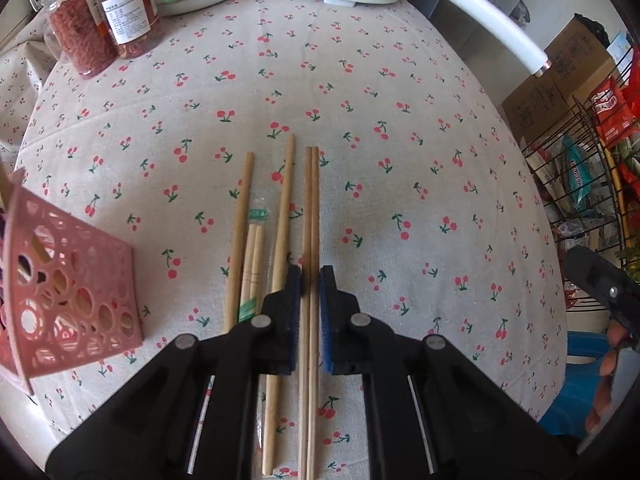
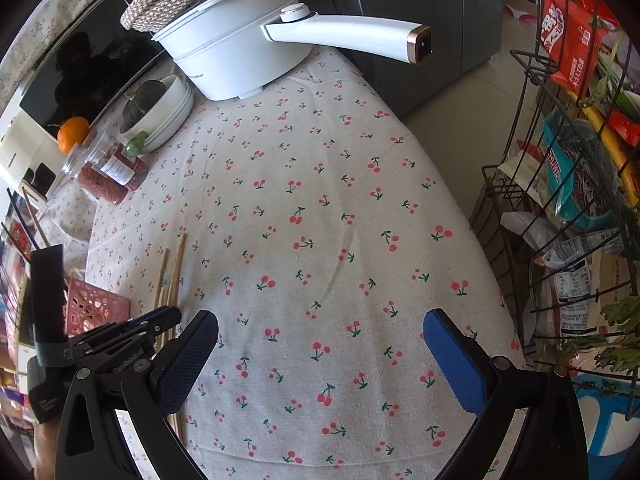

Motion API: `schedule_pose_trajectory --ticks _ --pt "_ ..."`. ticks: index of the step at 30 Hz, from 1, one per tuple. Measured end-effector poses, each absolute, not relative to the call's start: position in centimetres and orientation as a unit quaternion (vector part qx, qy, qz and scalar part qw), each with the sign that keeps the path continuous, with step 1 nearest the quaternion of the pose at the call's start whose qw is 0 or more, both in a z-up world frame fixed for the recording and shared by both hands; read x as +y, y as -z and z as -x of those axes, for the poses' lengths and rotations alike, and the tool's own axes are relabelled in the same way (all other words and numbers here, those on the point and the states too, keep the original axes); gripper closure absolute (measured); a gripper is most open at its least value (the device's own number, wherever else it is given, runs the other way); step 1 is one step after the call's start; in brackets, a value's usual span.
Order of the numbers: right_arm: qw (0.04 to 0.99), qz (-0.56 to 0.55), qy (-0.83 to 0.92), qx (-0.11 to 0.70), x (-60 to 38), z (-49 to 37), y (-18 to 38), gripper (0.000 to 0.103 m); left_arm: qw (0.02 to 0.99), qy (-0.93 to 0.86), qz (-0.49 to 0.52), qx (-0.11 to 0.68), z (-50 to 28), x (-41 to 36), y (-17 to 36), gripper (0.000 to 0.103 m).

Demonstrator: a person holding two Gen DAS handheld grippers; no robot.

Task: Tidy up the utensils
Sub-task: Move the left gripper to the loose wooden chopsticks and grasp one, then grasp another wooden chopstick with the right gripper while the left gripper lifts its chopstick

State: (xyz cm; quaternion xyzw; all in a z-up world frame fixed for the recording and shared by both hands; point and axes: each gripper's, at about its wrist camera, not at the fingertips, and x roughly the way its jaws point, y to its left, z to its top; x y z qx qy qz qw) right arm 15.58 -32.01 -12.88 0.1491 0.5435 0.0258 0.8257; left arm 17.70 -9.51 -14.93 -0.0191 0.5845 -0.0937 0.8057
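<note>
Slim round wooden chopsticks (image 1: 311,240), blue-padded fingers (image 1: 327,296)

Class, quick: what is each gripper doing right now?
Left gripper: shut on a pair of chopsticks lying on the table.
Right gripper: open, holding nothing.

A white pot (image 2: 236,48), stacked bowls (image 2: 172,116) and two jars (image 1: 100,28) stand on the cherry-print tablecloth (image 2: 320,220).

Both views are bright with soft daylight, and shadows on the tablecloth (image 1: 360,92) are faint. Fisheye distortion bends the edges, with black vignette in the corners. Focus is sharp centrally; the wire rack (image 2: 580,208) at the rim looks slightly smeared
</note>
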Motion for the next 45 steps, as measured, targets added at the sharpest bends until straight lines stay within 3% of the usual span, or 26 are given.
schedule_pose_trajectory --ticks 10,19,29,38,45 --pt "0.814 -0.141 -0.051 0.562 -29.1 -16.2 14.1 0.000 0.867 0.127 0.034 0.480 -11.5 -5.9 8.6 0.093" --pt "0.792 -0.068 -0.107 0.597 -22.2 -16.8 16.2 0.000 0.897 0.116 0.075 0.419 -7.1 -1.2 7.2 0.093" --pt "0.799 -0.063 -0.092 0.591 -17.3 -19.2 17.5 0.000 0.894 0.114 0.114 0.418 -5.6 2.0 7.4 0.093" --pt "0.804 0.060 -0.069 0.587 -12.6 -19.2 19.8 0.000 0.890 0.110 0.118 0.425 -5.3 3.4 8.2 0.093" --pt "0.789 0.063 -0.078 0.606 -12.6 -19.5 20.0 0.000 0.888 0.115 0.118 0.430 -5.2 3.5 8.4 0.093"
